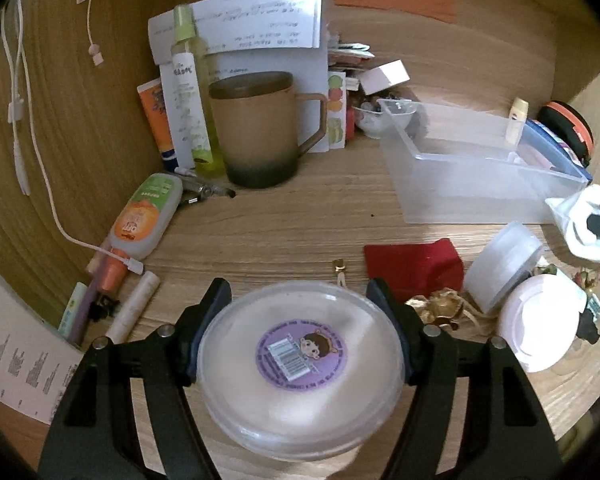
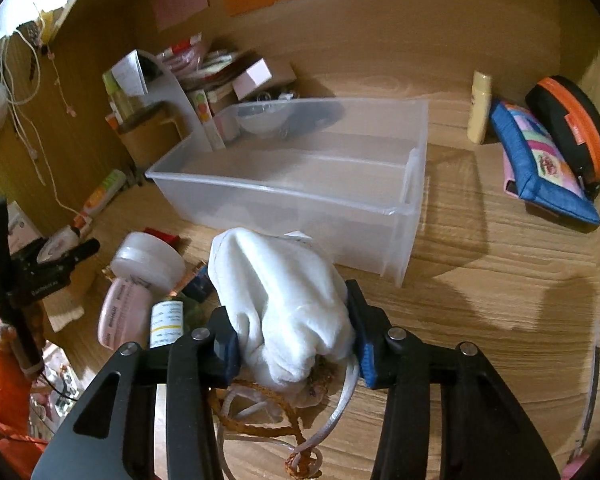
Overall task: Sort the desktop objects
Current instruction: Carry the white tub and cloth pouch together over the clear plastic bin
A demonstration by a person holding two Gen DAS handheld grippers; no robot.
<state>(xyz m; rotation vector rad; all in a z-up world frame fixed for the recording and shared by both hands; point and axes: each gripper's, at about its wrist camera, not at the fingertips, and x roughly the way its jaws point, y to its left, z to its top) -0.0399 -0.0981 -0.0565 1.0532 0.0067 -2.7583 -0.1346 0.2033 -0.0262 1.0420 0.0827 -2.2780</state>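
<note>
Wooden desk (image 2: 480, 280), grain running across, cluttered along the back and left.

Clear plastic bin (image 2: 300, 184) lies near the middle of the desk, with a divider near its right end; nothing obvious inside it (walls are cloudy, hard to be sure).

Brown mug (image 1: 260, 132) stands upright at the back left, beside a tall yellow-green spray bottle (image 1: 190, 92) and some papers.

Blue zip pouch (image 2: 540, 168) leans by the right wall, against a black case with orange trim (image 2: 568, 128).

Left gripper (image 1: 300, 300): jaws closed on a round clear container (image 1: 300, 364) with a purple sticker on its lid, pads pressing its two sides, held above the desk, near side of the bin.

Right gripper (image 2: 292, 332): jaws pinching a white cloth pouch (image 2: 284, 300), its brown and white cords trailing below, just in front of the bin.

Small white jars (image 1: 512, 280) sit on the desk between the grippers, beside a red box (image 1: 412, 268).
</note>
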